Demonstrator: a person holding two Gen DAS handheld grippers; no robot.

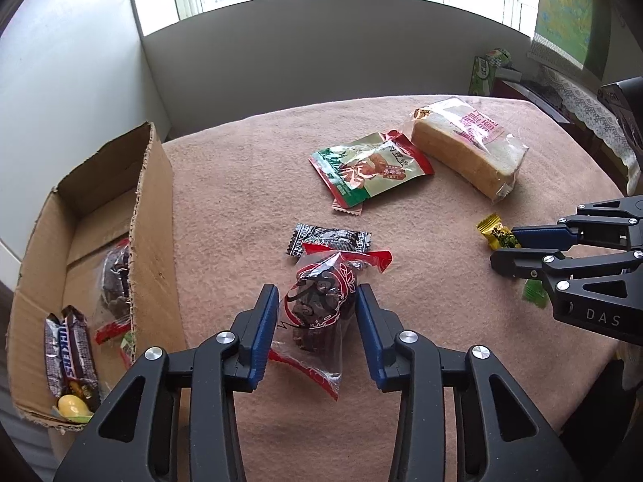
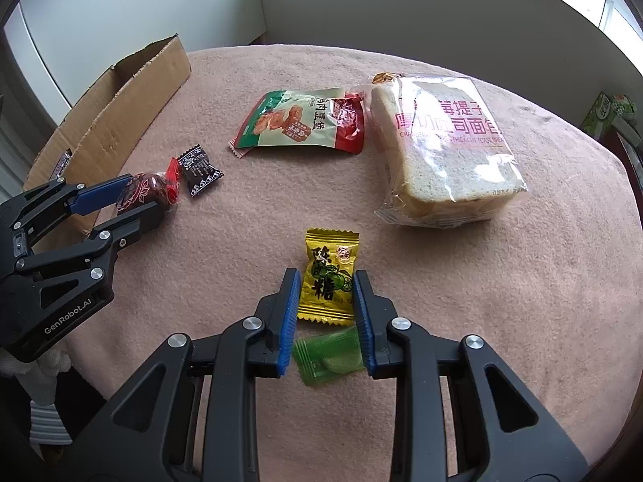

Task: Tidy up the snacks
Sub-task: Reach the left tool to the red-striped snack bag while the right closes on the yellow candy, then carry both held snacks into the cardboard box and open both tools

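Note:
A clear red-trimmed packet of dark snack (image 1: 317, 317) lies on the pink cloth between the blue pads of my left gripper (image 1: 316, 289), which press on its sides. The right wrist view shows that left gripper (image 2: 146, 193) closed around the same packet (image 2: 140, 195). My right gripper (image 2: 326, 273) is shut on a yellow candy (image 2: 327, 277), its pads against the wrapper's edges. A green candy (image 2: 327, 357) lies further back between those fingers. In the left wrist view the right gripper (image 1: 505, 247) sits at the far right.
An open cardboard box (image 1: 152, 209) at the left holds Snickers bars (image 1: 72, 353) and other snacks. On the cloth lie a black candy (image 1: 329, 237), a green-and-red pouch (image 1: 369, 168) and bagged sliced bread (image 1: 470, 148). The table edge curves close on the right.

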